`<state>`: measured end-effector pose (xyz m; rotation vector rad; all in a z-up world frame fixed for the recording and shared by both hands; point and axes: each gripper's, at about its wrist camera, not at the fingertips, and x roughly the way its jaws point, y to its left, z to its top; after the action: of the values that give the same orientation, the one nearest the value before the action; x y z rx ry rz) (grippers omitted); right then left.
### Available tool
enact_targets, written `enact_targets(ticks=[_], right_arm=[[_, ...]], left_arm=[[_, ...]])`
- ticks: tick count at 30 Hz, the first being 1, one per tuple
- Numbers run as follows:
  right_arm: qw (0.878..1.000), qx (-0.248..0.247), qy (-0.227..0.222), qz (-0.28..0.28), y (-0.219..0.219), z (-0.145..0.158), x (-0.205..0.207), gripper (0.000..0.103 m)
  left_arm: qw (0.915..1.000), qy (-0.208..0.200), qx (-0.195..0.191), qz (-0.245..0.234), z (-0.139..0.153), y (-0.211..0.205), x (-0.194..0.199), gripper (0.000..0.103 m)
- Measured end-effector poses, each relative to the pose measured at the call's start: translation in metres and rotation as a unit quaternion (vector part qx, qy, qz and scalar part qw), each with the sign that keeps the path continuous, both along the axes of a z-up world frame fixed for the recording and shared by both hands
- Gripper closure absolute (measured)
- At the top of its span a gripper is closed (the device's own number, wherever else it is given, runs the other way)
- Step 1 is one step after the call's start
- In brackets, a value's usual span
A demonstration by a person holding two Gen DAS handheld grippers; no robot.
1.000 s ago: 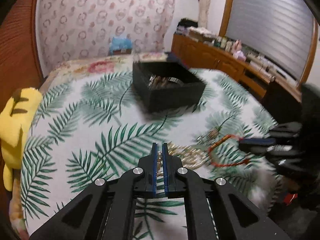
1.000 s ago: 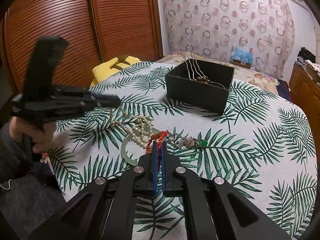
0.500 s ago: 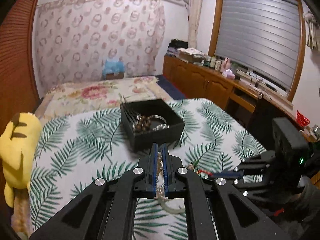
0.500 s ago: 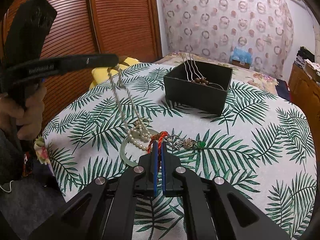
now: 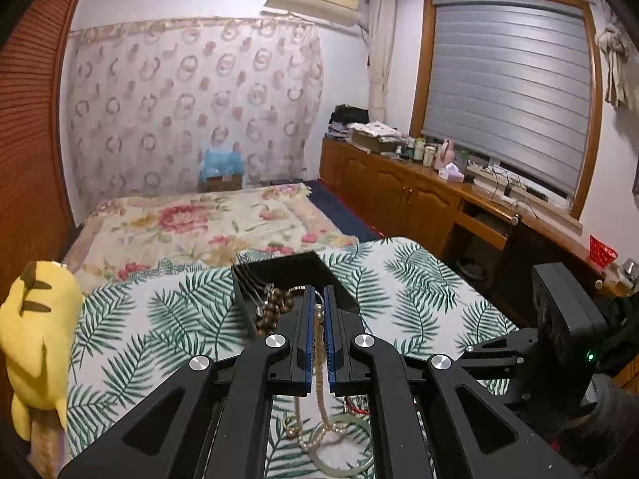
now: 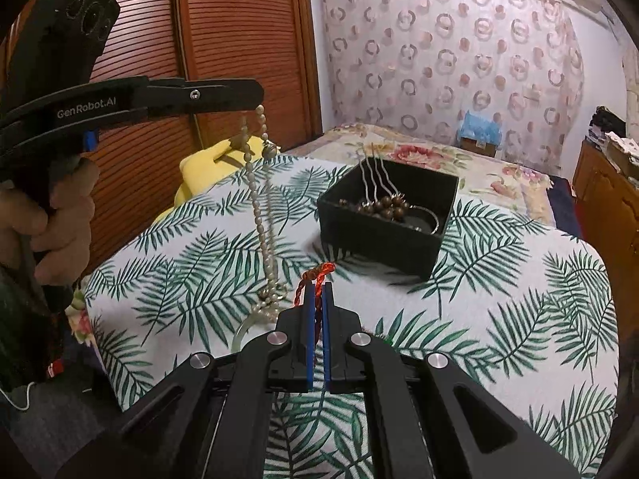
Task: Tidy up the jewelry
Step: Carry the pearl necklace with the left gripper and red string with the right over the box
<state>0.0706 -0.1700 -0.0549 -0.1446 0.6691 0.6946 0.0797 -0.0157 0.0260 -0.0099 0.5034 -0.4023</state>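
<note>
My left tool (image 5: 318, 305) is gripping the pearl necklace (image 6: 261, 207) aloft; my right tool (image 6: 316, 295) is pinching the red cord (image 6: 317, 275) near the black box (image 6: 389, 215)

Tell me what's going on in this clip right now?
A person is sorting jewelry on a palm-print tablecloth with two handheld grippers. The left gripper is shut on a pearl necklace, raised so the strand hangs down, its lower end still on the cloth beside a pale green bangle. The right gripper is shut on a red cord, low over the cloth. The black box behind already holds brown beads and some metal pieces.
</note>
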Motion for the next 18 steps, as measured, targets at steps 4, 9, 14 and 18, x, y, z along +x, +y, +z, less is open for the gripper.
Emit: enact_targets(ticks=[4, 9, 14, 18], right_arm=[[1.000, -0.001, -0.009, -0.003, 0.000, 0.007, 0.007, 0.099], [1.000, -0.009, -0.025, -0.009, 0.000, 0.017, 0.021, 0.099], [0.999, -0.019, -0.041, -0.019, 0.001, 0.023, 0.041, 0.099], [0.998, -0.016, -0.053, -0.038, -0.006, 0.026, 0.067, 0.099]], left_arm=[[1.0000, -0.008, 0.002, 0.002, 0.007, 0.000, 0.004, 0.099], [0.9998, -0.018, 0.009, 0.005, 0.019, -0.004, 0.013, 0.099], [0.9994, -0.031, 0.014, 0.006, 0.034, -0.008, 0.021, 0.099], [0.9990, -0.038, 0.018, 0.012, 0.043, -0.010, 0.028, 0.099]])
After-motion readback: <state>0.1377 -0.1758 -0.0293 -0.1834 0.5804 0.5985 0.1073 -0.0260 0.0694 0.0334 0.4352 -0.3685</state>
